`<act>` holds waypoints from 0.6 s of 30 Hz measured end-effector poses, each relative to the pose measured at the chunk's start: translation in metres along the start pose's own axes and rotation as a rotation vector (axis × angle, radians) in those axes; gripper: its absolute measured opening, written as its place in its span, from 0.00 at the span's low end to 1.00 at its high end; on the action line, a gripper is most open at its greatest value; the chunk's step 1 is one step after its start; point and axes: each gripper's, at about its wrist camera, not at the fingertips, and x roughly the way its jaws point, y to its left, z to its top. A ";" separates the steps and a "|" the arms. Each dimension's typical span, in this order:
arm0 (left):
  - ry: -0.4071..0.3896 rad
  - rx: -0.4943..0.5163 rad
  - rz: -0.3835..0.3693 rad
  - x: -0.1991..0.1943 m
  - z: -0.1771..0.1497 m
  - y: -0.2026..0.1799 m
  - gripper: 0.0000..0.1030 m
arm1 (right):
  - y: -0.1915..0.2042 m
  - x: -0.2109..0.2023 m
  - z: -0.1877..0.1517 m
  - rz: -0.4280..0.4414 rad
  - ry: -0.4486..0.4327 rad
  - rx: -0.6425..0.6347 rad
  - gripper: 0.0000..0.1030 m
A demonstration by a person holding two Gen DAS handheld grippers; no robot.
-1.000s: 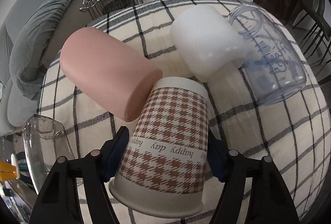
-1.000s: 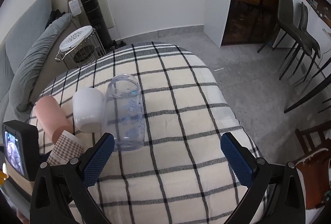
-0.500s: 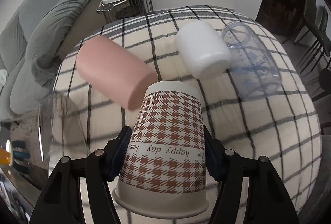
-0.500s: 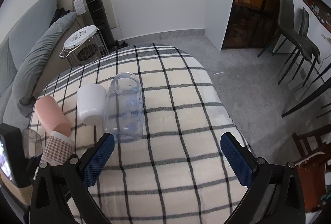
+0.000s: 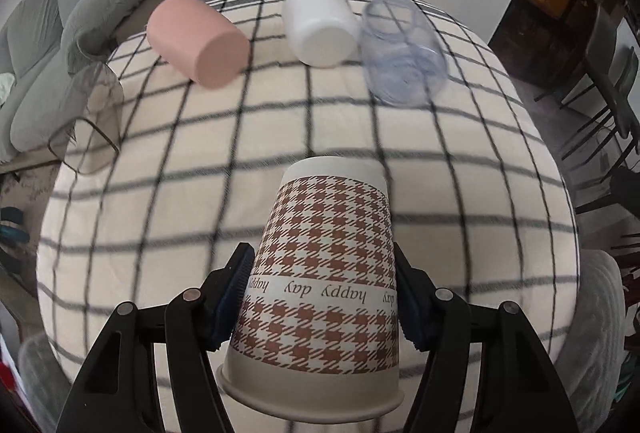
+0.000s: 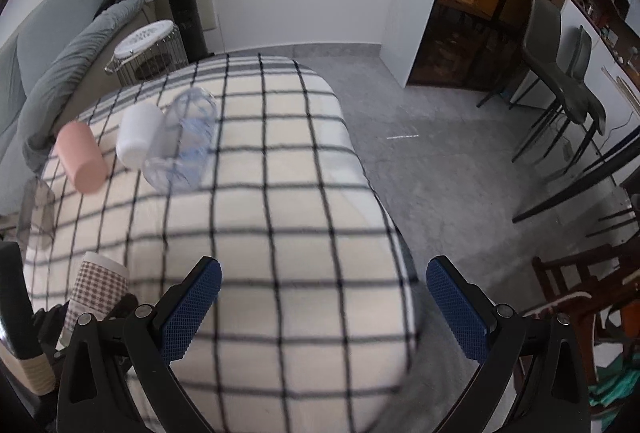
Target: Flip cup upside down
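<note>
3 cups (image 5: 320, 29) lie behind the paper cup (image 5: 324, 281) on the table (image 5: 160, 225).

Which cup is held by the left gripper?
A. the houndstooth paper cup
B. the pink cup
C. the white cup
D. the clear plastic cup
A: the left gripper has its blue pads pressed on both sides of the houndstooth paper cup.

We see a pink cylindrical cup (image 5: 198, 39), a white plastic cup (image 5: 320, 25) and a clear plastic bottle (image 5: 402, 51) lying on the checked cream worktop (image 5: 168, 161), a grey sofa (image 5: 64, 21) beyond.
</note>
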 end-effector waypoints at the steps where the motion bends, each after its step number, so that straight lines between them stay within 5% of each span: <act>1: -0.001 0.006 0.001 0.001 -0.003 -0.004 0.63 | -0.003 0.000 -0.003 -0.001 0.004 -0.002 1.00; 8: 0.006 0.025 0.029 0.014 -0.018 -0.017 0.67 | -0.014 -0.001 -0.018 0.008 0.021 -0.004 1.00; 11: -0.001 0.025 0.036 0.011 -0.018 -0.017 0.84 | -0.012 -0.001 -0.018 0.015 0.024 -0.011 1.00; 18: 0.009 0.003 0.041 -0.020 -0.029 -0.005 0.87 | -0.003 -0.017 -0.013 0.063 0.035 -0.018 1.00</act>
